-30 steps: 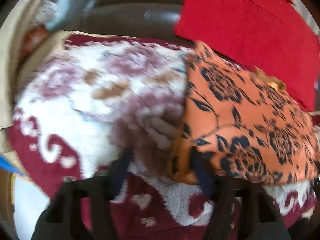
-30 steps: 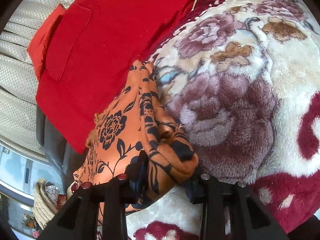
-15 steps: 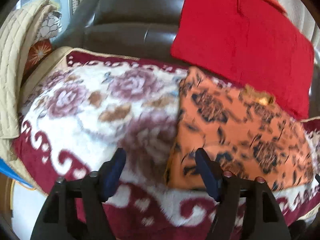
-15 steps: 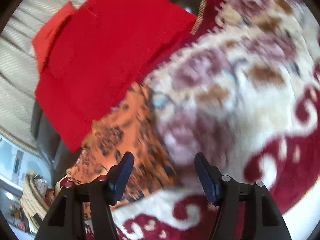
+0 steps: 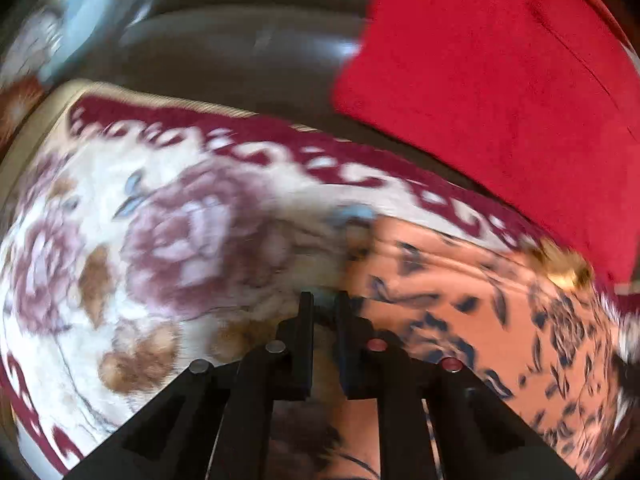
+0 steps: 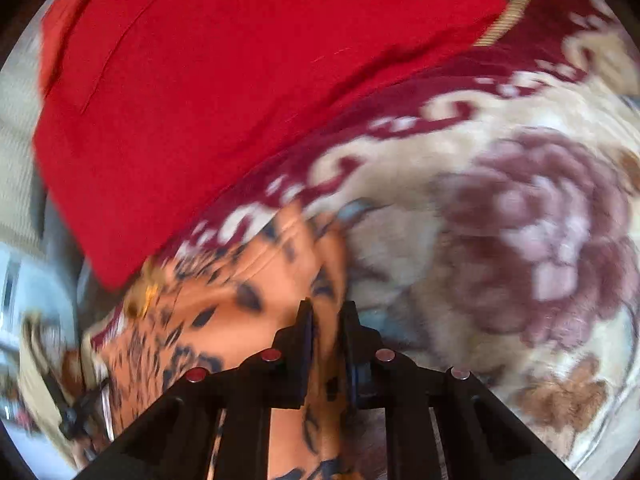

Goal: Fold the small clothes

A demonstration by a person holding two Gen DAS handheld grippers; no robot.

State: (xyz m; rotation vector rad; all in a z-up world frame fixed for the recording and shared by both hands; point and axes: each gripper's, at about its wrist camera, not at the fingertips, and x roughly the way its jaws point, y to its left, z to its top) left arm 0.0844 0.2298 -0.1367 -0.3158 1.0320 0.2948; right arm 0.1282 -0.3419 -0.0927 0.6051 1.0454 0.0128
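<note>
An orange garment with dark floral print (image 5: pixel 480 312) lies folded on a plush floral blanket (image 5: pixel 168 240). It also shows in the right wrist view (image 6: pixel 224 304). My left gripper (image 5: pixel 324 304) is low at the garment's left edge, jaws nearly closed; blur hides whether cloth is between them. My right gripper (image 6: pixel 326 312) is closed down over the garment's edge, orange cloth showing between the jaws. Both views are motion-blurred.
A red cloth (image 5: pixel 500 80) lies behind the garment, also in the right wrist view (image 6: pixel 220 80). A dark leather sofa back (image 5: pixel 240 52) rises behind the blanket. A beige quilted cover (image 6: pixel 16 140) lies at the far left.
Both grippers were open above the blanket half a second ago. They have dropped to the garment's edge and their jaws have closed in.
</note>
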